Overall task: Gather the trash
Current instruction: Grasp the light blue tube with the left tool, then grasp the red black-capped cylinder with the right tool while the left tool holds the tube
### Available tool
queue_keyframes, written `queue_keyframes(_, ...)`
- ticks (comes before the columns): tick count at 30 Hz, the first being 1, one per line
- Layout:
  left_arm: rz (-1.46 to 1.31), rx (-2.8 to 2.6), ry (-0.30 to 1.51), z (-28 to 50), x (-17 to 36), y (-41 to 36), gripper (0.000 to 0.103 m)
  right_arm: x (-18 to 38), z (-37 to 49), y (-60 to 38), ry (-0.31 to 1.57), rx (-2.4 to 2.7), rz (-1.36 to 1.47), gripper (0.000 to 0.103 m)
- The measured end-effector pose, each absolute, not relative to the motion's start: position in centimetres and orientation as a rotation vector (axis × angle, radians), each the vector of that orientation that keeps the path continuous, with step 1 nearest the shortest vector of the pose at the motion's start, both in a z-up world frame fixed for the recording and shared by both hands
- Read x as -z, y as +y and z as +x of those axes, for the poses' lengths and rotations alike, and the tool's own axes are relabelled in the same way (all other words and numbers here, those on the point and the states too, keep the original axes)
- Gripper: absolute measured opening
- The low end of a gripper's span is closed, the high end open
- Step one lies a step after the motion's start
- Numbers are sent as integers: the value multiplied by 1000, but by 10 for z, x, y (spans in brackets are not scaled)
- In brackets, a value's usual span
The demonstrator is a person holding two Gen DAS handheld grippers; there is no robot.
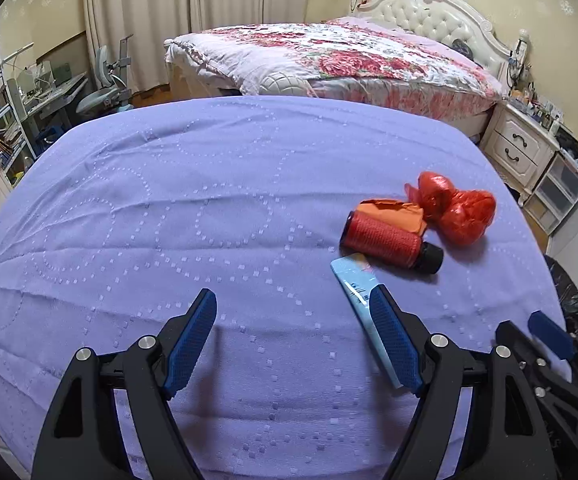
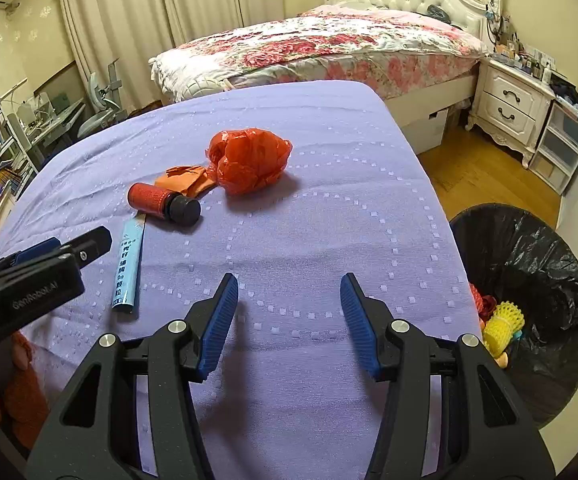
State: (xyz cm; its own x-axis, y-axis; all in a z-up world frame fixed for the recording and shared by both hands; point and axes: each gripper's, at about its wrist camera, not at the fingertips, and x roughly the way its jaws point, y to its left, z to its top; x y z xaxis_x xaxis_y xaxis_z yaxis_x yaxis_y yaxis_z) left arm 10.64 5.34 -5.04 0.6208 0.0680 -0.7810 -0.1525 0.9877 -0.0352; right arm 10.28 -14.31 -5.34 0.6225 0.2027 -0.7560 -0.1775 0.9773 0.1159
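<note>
Both claws spread wide, holding nothing. Left claw hovers low over the purple-covered worktop, its right finger overlapping the near end of the blue sachet. Right claw hangs over bare cloth near the worktop's right edge, well apart from the trash. Four pieces left, clustered together: blue sachet lying flat, red bottle with black cap on its side just beyond it and touching its far end, crumpled orange paper behind the bottle, red plastic bag wad beside the paper. Bin with black liner sits on the floor off the worktop's right edge, some yellow and red trash already in it. Handling, my read: sachet is thin, light and flat, hard to get under on soft cloth, so pinch across the narrow width at one end. Bottle looks rigid with a textured body; grip across the body, not the smooth cap, and it may roll. Bag wad and paper are soft and near weightless; close fully on the bulk, anywhere works.
</note>
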Motion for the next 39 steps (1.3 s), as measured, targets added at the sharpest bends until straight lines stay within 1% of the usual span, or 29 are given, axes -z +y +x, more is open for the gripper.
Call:
queue_keyframes(7,-66,-91,928,112,63,32,76,53,103,-144,873,-219,32,52)
queue_keyframes(12,-70,-63,933,109,69,34,76,54,103,-141,871,-218,17,52)
queue_keyframes(14,-60,-63,923,109,68,37,57,55,104,-139,871,-221,14,52)
queue_keyframes(15,-44,-62,918,107,68,38,52,55,105,-137,871,-222,13,52)
queue_keyframes(17,-13,-65,907,106,68,39,35,54,106,-135,871,-225,12,52)
queue_keyframes(20,10,-60,894,104,68,41,23,53,110,-131,868,-225,11,52)
queue_keyframes(29,-2,-69,886,101,66,67,22,45,130,-115,853,-228,9,52)
queue_keyframes(39,-43,-182,883,97,65,130,22,48,153,-95,873,-229,-7,52)
